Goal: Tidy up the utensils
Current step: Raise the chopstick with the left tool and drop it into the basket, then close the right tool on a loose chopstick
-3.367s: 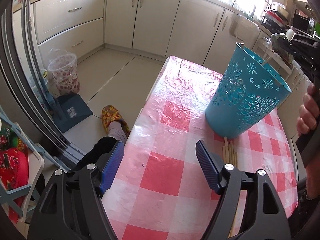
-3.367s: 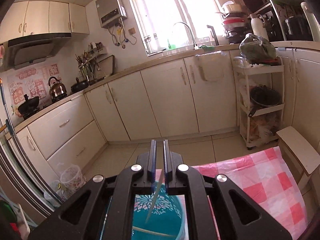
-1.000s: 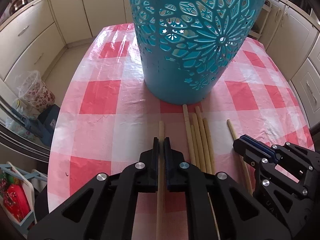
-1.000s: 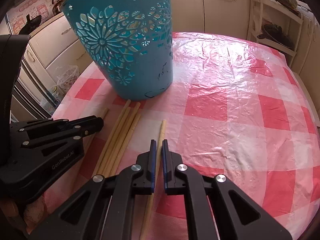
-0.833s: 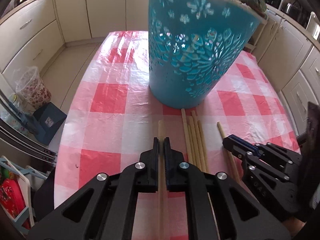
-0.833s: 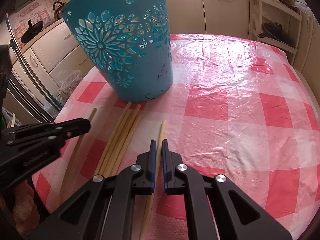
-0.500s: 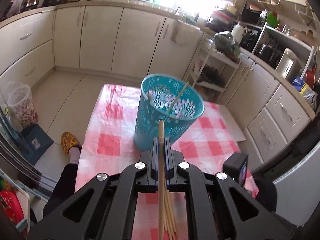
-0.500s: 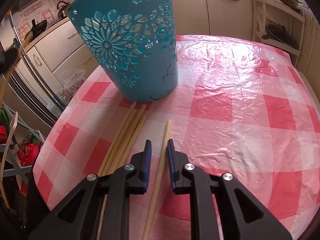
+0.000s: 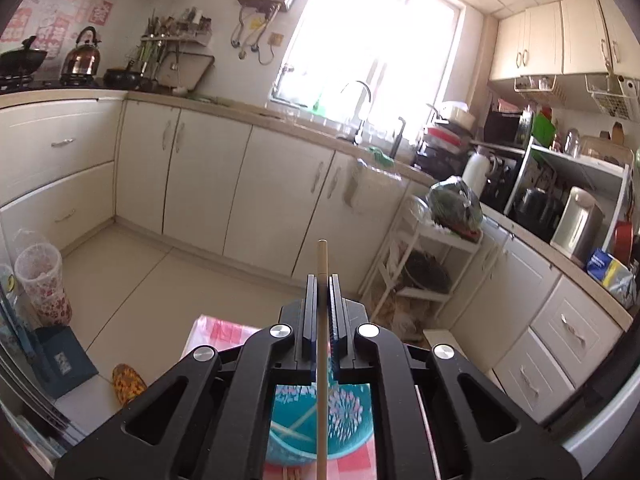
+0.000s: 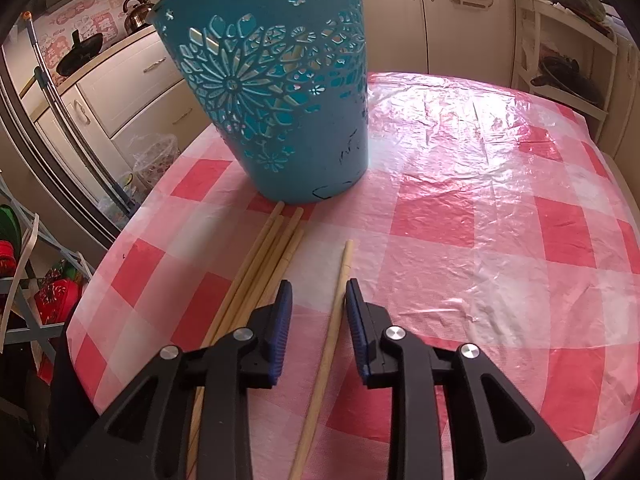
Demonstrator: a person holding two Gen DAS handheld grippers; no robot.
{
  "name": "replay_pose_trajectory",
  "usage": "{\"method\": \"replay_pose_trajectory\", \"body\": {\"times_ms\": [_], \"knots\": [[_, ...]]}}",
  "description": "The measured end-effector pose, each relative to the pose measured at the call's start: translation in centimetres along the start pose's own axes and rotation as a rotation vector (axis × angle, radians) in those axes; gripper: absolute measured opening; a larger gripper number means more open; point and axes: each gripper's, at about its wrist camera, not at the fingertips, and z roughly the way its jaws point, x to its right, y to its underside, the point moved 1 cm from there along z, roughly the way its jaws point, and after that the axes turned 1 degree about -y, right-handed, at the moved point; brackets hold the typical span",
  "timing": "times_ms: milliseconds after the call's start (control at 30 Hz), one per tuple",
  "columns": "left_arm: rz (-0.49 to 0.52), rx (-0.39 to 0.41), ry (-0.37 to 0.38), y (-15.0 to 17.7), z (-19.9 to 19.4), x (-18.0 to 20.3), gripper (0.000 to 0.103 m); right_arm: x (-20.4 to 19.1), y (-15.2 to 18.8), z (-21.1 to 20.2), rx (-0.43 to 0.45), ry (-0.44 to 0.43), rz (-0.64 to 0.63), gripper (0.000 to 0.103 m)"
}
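Observation:
My left gripper (image 9: 321, 280) is shut on a wooden chopstick (image 9: 321, 360) and is held high above the blue cut-out basket (image 9: 320, 436), whose mouth shows below with a chopstick or two inside. In the right wrist view the same basket (image 10: 276, 92) stands on the red-and-white checked tablecloth (image 10: 480, 220). My right gripper (image 10: 318, 288) hangs low over the cloth, its jaws opening, with a single chopstick (image 10: 334, 320) lying on the cloth between the pads, untouched. Several more chopsticks (image 10: 260, 272) lie bundled just to its left.
Cream kitchen cabinets (image 9: 208, 184), a sink under a bright window (image 9: 372, 48) and a white wire rack (image 9: 424, 264) surround the table. A slipper (image 9: 128, 384) and a bin (image 9: 42, 280) are on the floor at left.
My left gripper has lifted its chopstick off the cloth, high above the basket, and tipped up towards level. My right gripper has let go of its chopstick, which stays on the cloth.

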Motion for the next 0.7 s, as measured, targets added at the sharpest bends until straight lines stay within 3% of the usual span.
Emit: {"method": "replay_pose_trajectory", "body": {"times_ms": [167,333,500,700], "knots": [[-0.003,0.084,-0.086,-1.2,3.5,0.6,0.005,0.1,0.0,0.0,0.000,-0.011,0.002,0.030],[-0.009,0.090,-0.158,0.2,7.3,0.5,0.005,0.1,0.0,0.0,0.000,-0.019,0.001,0.032],[0.009,0.036,-0.197,3.0,9.5,0.3,0.005,0.2,-0.1,0.0,-0.001,-0.028,0.007,0.033],[0.105,-0.084,-0.226,6.2,10.6,0.2,0.005,0.1,-0.1,0.0,0.000,-0.030,0.010,0.033]]}}
